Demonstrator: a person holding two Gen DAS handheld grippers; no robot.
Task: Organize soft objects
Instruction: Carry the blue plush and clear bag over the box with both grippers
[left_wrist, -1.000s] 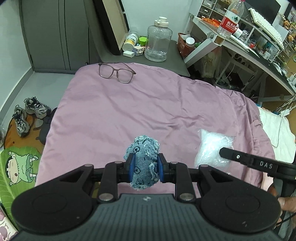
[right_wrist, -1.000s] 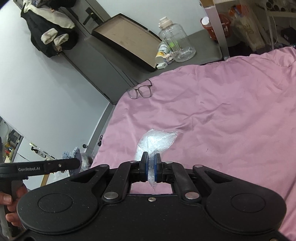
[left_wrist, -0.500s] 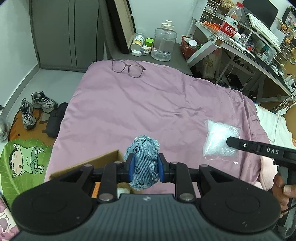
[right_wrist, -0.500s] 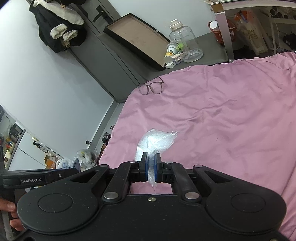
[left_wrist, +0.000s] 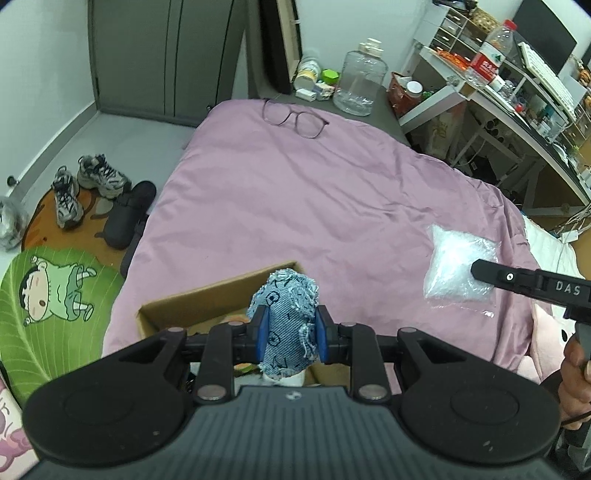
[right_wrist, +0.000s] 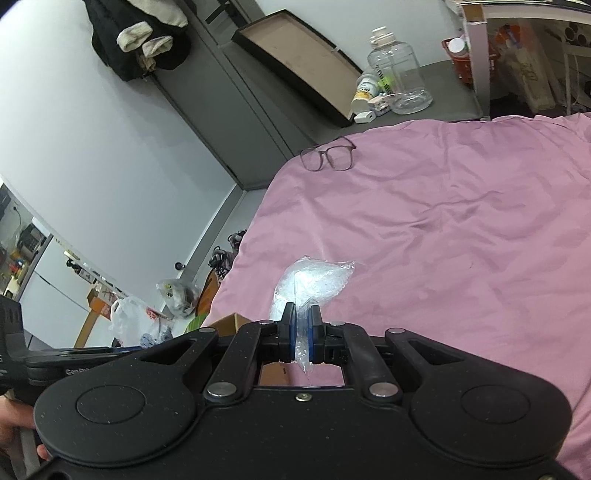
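Note:
My left gripper is shut on a frayed blue denim pouch and holds it over an open cardboard box at the near left corner of the pink bed. My right gripper is shut on the edge of a clear plastic bag of white filling, lifted over the bedspread. In the left wrist view the same plastic bag hangs from the right gripper at the right. A corner of the cardboard box shows just left of the right gripper.
Glasses lie at the bed's far edge. A clear jug and small jars stand on the grey stand behind. Shoes and a green cartoon mat lie on the floor to the left. A cluttered desk stands at the right.
Both grippers pulled back toward the bed's near left corner with their loads. The cardboard box came into view under the denim pouch.

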